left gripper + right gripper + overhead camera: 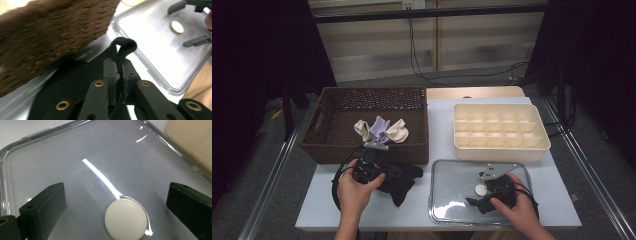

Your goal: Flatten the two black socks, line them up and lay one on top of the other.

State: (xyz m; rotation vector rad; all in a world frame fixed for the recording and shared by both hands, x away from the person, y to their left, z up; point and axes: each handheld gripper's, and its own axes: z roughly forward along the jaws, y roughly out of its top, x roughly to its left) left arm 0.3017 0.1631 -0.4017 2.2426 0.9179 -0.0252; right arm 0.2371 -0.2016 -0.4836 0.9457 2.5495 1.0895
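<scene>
The left gripper, clamped on a fold of the black sock just in front of the wicker basket; the right gripper, jaws apart, hovers over the clear lid.

My left gripper pinches a raised fold of the black sock, which lies crumpled and flat on the white table just in front of the wicker basket, its looped edge standing up between my closed jaws.
</scene>
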